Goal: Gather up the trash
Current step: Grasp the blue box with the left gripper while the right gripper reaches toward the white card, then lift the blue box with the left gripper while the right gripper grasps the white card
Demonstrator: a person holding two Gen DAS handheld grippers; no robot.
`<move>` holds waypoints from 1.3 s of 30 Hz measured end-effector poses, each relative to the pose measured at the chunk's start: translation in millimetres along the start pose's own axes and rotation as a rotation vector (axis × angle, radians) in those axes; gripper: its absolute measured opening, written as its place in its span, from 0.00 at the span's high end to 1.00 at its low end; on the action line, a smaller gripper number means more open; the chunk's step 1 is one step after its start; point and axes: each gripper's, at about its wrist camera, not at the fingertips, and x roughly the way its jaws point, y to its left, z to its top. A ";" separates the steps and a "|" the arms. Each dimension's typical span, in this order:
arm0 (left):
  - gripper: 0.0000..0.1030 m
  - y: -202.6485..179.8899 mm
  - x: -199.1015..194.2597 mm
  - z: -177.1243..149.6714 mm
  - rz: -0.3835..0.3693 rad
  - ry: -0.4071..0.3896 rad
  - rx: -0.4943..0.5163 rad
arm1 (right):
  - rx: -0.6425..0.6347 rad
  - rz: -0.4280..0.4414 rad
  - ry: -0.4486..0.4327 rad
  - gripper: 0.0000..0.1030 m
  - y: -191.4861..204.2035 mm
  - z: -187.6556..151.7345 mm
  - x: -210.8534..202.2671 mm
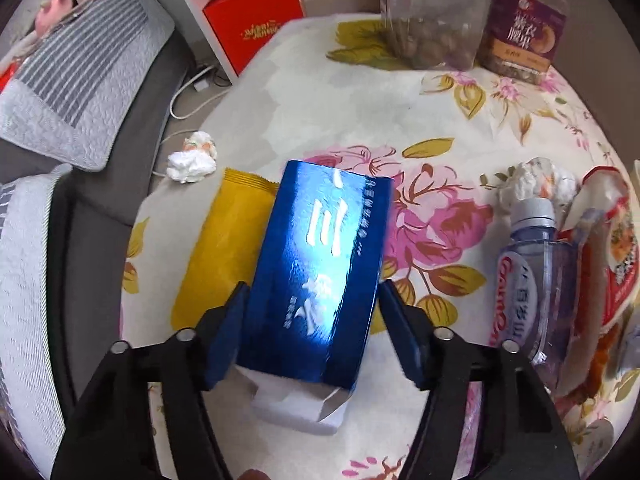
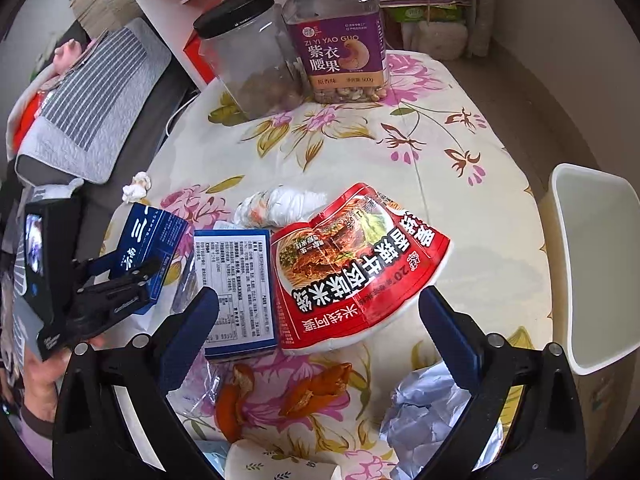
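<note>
Your left gripper (image 1: 312, 312) holds the blue box (image 1: 320, 268) (right gripper (image 2: 320, 320) wide, empty); carry it to the white bin (image 2: 596, 264).

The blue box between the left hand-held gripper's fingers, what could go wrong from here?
1. The blue box is glossy and its near flap hangs open, so it may slip or crush in the left hand-held gripper.
2. It overlaps the yellow packet, which may get dragged.
3. The water bottle lies close and could be knocked.
</note>
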 end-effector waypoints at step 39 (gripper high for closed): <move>0.45 41.1 -106.3 -44.7 -0.120 -0.205 -0.258 | -0.379 -0.033 -0.062 0.64 93.8 -17.0 13.7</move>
